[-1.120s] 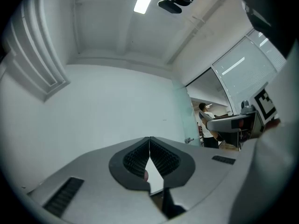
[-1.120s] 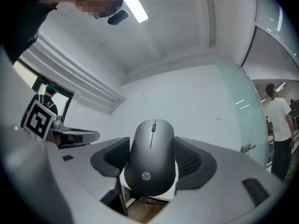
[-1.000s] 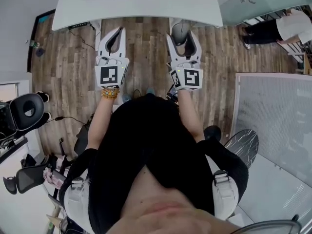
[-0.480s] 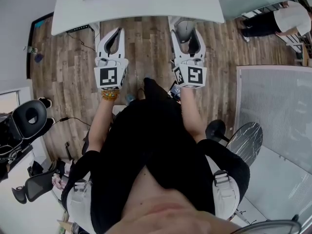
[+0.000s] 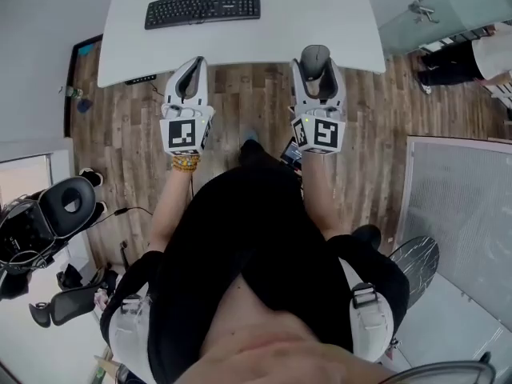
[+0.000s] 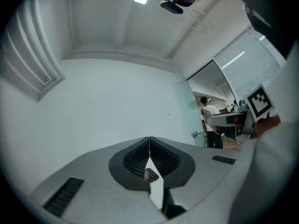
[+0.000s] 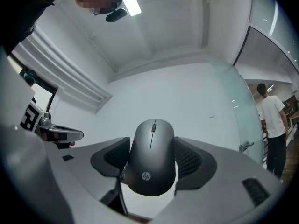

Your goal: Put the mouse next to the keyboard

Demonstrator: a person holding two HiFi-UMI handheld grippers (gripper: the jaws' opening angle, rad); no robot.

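Note:
A dark grey mouse (image 7: 151, 157) sits clamped between the jaws of my right gripper (image 7: 152, 160); in the head view the mouse (image 5: 314, 59) shows at the tip of the right gripper (image 5: 317, 64), over the white desk's near edge. A black keyboard (image 5: 203, 8) lies on the white desk (image 5: 336, 14), to the left and farther back. My left gripper (image 5: 190, 69) is shut with nothing in it, level with the desk's near edge and below the keyboard. In the left gripper view its jaws (image 6: 149, 157) meet, with a sliver of keyboard showing behind them.
A wooden floor (image 5: 248, 102) lies below the desk. A black office chair (image 5: 48, 214) stands at the left, and a grey panel (image 5: 464, 206) at the right. A person in a white shirt (image 5: 480, 54) stands at the far right by a glass wall.
Both grippers have moved forward toward the desk, the right one carrying the mouse. The keyboard and desk now show closer and fuller in the head view.

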